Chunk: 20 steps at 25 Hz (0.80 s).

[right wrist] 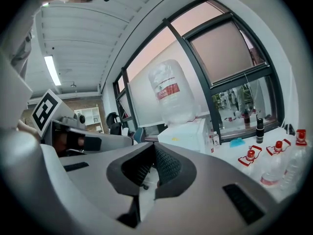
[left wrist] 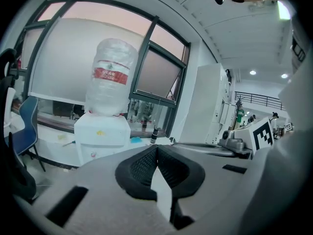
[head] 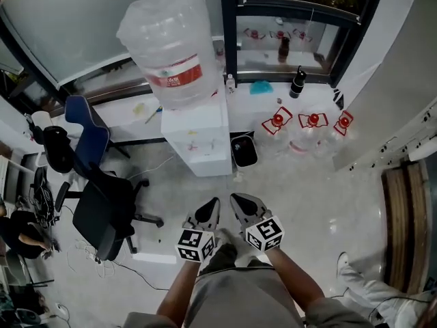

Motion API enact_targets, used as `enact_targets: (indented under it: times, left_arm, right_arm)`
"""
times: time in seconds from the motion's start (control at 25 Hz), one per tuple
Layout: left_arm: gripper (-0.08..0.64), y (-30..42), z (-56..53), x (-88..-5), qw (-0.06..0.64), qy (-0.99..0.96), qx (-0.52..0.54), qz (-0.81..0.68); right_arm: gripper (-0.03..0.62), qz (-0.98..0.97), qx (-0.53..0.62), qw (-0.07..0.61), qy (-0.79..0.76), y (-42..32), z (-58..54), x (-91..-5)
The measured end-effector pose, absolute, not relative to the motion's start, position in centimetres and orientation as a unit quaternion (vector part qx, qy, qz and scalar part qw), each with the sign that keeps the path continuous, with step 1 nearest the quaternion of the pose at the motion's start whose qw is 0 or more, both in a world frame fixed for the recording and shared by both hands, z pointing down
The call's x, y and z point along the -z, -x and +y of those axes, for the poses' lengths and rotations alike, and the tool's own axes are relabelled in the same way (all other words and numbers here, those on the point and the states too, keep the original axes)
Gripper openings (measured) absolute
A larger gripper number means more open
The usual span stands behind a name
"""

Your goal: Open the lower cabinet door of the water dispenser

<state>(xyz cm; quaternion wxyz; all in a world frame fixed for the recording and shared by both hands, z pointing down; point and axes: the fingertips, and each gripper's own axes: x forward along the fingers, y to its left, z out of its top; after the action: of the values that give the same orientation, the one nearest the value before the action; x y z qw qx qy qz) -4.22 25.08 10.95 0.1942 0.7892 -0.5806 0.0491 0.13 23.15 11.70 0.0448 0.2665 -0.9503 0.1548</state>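
Note:
The white water dispenser (head: 198, 139) stands on the floor by the window with a large clear bottle (head: 171, 46) on top. Its front face with the lower cabinet door (head: 205, 159) is turned toward me, and the door looks closed. My left gripper (head: 213, 201) and right gripper (head: 235, 197) hang side by side well short of the dispenser, both pointing at it, both shut with nothing between the pads. The left gripper view shows the dispenser (left wrist: 100, 141) beyond the left gripper (left wrist: 156, 148); the right gripper view shows the dispenser (right wrist: 188, 136) past the right gripper (right wrist: 154, 146).
A black office chair (head: 102, 207) and a blue chair (head: 85, 132) stand left of the dispenser. A small black bin (head: 244, 150) sits at its right side. Red-capped water bottles (head: 311, 128) stand further right. A cable and white strip (head: 153, 258) lie on the floor.

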Motion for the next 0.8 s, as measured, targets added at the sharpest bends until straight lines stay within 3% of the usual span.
enact_targets:
  times: [0.32,0.8]
  left_arm:
    - [0.009,7.9,22.2,-11.8,0.209,-0.802,-0.049,-0.557]
    - [0.009,7.1,17.7,-15.0,0.234,-0.815,-0.072,-0.525]
  right_arm:
    - [0.011,-0.942,-0.153,0.052,-0.293,3.2,20.6,-12.0]
    - [0.011,-0.929,-0.174,0.058,-0.322,2.6,15.8,-14.7]
